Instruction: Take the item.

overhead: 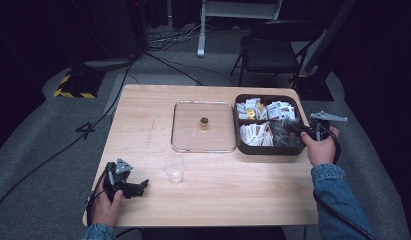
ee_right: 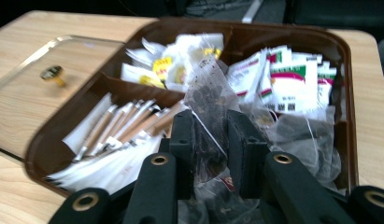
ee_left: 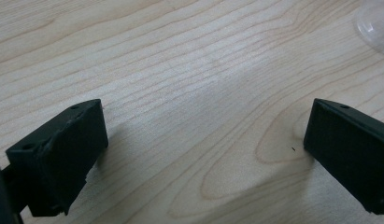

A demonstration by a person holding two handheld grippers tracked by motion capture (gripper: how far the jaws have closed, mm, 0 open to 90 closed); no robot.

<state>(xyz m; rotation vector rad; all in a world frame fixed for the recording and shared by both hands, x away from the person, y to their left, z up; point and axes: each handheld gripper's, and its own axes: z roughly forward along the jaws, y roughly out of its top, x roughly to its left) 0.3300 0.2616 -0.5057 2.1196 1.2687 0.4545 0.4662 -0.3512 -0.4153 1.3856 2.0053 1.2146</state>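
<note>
A wooden table (overhead: 213, 175) is seen from above, with a dark brown tray (overhead: 267, 149) divided into compartments standing at its far right part. Just left of the tray, touching or nearly touching it, a clear square lid (overhead: 203, 126) with a small brass knob (overhead: 204, 121) lies flat on the table. A clear plastic cup (overhead: 174, 169) stands upright nearer the person, in front of the lid and apart from it. The right claw (overhead: 296, 128) is held over the near right compartment of the tray by the right hand (overhead: 320, 147), a denim sleeve (overhead: 338, 200) showing behind it. In the right gripper view the right claw (ee_right: 212, 135) is closed on a clear tea bag (ee_right: 208, 100) of dark leaves, the bag being pinched between the two jaws and standing up above them; further such bags lie in the compartment beneath. White and brown paper sticks (ee_right: 115, 135) are packed in the near left compartment, white sachets with yellow print (ee_right: 168, 60) in the far left one, and white sachets with green and red print (ee_right: 288, 79) in the far right one. The left claw (overhead: 141, 186) is held low at the near left corner of the table by the left hand (overhead: 107, 205). In the left gripper view its jaws are spread wide apart over bare wood, nothing being between them, and the cup's rim (ee_left: 374, 23) is seen at the upper right corner.
</note>
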